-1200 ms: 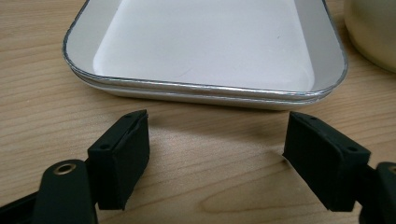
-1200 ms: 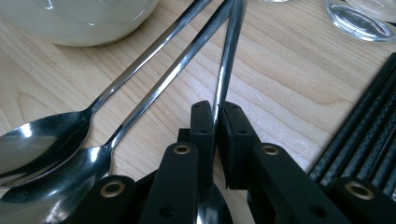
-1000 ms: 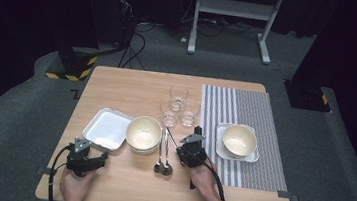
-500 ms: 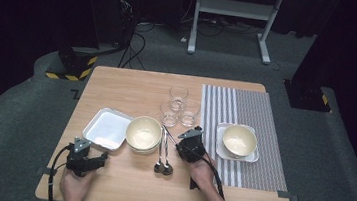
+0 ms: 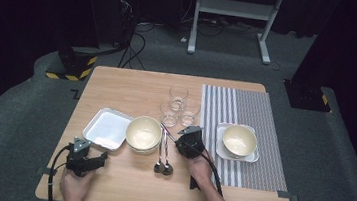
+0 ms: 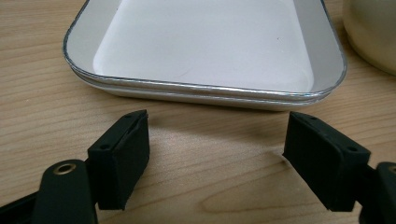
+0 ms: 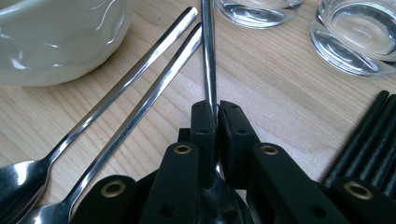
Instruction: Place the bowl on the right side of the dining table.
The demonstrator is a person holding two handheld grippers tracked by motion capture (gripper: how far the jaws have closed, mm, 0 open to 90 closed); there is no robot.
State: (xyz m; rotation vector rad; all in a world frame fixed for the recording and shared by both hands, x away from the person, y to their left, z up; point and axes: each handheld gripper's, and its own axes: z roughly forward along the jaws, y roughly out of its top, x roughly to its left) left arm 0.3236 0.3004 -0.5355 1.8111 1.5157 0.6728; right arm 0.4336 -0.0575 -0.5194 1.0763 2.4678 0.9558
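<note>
My right gripper (image 5: 186, 137) (image 7: 216, 114) is shut on the thin handle of a metal spoon (image 7: 208, 51), which sticks out past the pads toward the glasses. Two more spoons (image 5: 164, 154) (image 7: 140, 93) lie side by side on the wood, just left of the held one, beside a cream bowl (image 5: 144, 133) (image 7: 56, 37). My left gripper (image 5: 100, 157) (image 6: 217, 135) stands open on the table near the front left. Nothing is between its pads, and a white square tray (image 5: 107, 128) (image 6: 205, 56) lies just ahead of it.
Three clear glasses (image 5: 178, 94) (image 7: 359, 32) stand behind the spoons. Black chopsticks (image 7: 369, 140) lie to the right of my right gripper. A second cream bowl on a white plate (image 5: 236, 139) sits on a striped placemat (image 5: 261, 109) at the right.
The right gripper has crept slightly up and left with the spoon in its grip. The left gripper has stayed in place.
</note>
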